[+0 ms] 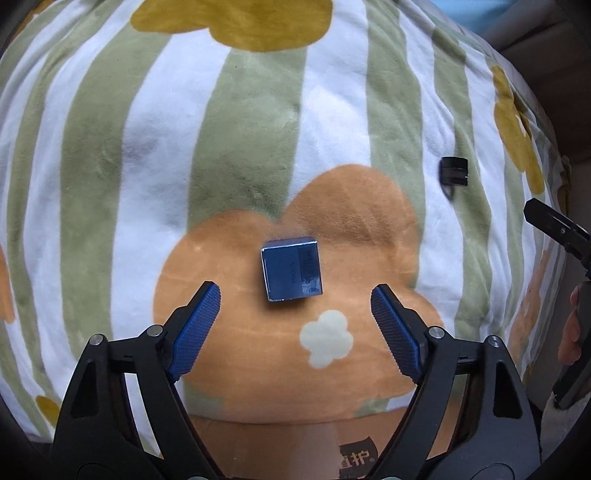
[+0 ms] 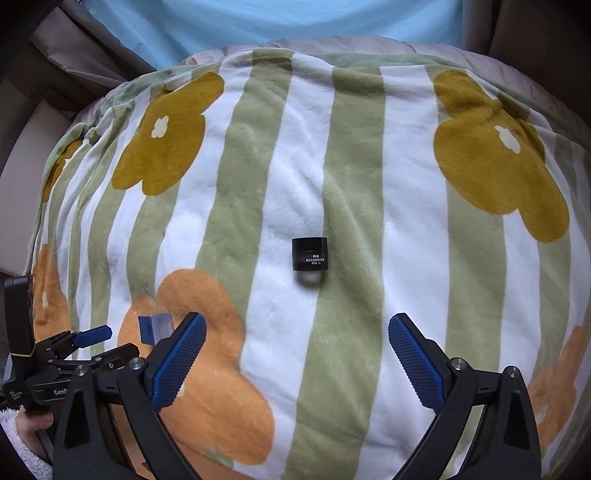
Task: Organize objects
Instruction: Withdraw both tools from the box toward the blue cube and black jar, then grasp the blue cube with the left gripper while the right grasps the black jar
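- Right now your left gripper (image 1: 295, 291) hangs spread wide and empty just short of the blue box (image 1: 291, 270); your right gripper (image 2: 297, 326) is equally wide, nothing held, with the black jar (image 2: 309, 254) ahead of it and well apart from the box.
- Likely trouble: the plush blanket (image 1: 236, 155) gives under pressure, so a fingertip pressing down may tip or bury the box (it already sits skewed to your fingers); close off-centre and it will probably twist out.
- The round jar could roll on the soft slope.
- Blanket striped green and white with flowers; pale blue fabric (image 2: 280, 26) behind.
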Demonstrator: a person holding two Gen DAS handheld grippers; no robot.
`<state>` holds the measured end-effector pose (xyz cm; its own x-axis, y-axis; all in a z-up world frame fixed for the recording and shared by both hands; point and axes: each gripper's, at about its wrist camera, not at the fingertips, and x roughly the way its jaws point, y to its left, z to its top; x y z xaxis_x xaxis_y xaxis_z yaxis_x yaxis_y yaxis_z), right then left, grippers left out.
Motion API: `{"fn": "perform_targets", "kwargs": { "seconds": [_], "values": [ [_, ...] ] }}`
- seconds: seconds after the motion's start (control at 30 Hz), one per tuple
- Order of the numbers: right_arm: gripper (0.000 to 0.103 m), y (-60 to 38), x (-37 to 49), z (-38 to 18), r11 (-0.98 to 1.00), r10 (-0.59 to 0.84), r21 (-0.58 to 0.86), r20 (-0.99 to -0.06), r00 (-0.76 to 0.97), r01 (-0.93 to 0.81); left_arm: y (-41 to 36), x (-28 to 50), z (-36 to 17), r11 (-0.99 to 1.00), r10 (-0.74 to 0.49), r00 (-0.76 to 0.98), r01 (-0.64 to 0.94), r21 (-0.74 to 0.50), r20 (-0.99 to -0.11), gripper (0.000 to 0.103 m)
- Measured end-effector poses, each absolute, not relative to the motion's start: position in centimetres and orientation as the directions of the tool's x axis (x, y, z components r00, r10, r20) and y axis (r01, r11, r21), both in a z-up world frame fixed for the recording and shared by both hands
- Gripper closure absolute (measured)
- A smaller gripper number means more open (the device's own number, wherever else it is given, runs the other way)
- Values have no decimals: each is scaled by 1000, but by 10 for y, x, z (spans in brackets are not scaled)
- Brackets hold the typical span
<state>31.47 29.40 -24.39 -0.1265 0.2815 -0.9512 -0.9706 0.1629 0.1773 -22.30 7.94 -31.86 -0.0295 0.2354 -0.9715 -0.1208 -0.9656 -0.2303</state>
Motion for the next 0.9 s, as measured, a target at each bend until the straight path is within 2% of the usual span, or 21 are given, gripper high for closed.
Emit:
{"fn": "perform_targets", "kwargs": {
  "seconds": [0.2,0.37,0.47,0.57,0.6,0.63,0.67,0.73,0.8,0.83,0.9],
  "values": [
    [18,324,317,-277,143,250,190,-957,-151,-971,84,-235,-345,-970,233,6,-76,-233,-972,20],
    [33,341,318,-298,141,235,203,-958,-166,-969,86,-240,-360,-970,238,29,-52,-239,-971,32],
    [43,346,318,-309,144,223,204,-960,-169,-968,88,-242,-365,-970,235,40,-53,-237,-971,37],
    [48,349,319,-317,151,210,208,-962,-174,-966,89,-243,-369,-969,242,42,-34,-243,-969,40],
    [52,349,318,-320,155,206,213,-962,-179,-965,90,-243,-370,-969,243,44,-34,-244,-969,43],
    [52,350,318,-322,156,202,216,-962,-183,-964,92,-242,-372,-969,243,51,-34,-245,-969,53],
    [54,351,318,-323,154,199,211,-964,-179,-965,93,-242,-373,-969,242,57,-34,-244,-969,57],
    [59,352,315,-326,142,190,187,-969,-159,-972,96,-241,-373,-969,242,57,-38,-244,-969,60],
    [70,352,315,-328,137,180,176,-972,-150,-975,97,-240,-373,-972,229,53,-44,-231,-972,64],
    [70,352,315,-329,140,174,169,-974,-144,-976,97,-239,-374,-973,223,51,-43,-226,-973,68],
    [70,351,317,-330,150,170,171,-975,-145,-974,95,-239,-374,-971,234,51,-33,-236,-971,68]
  ]
}}
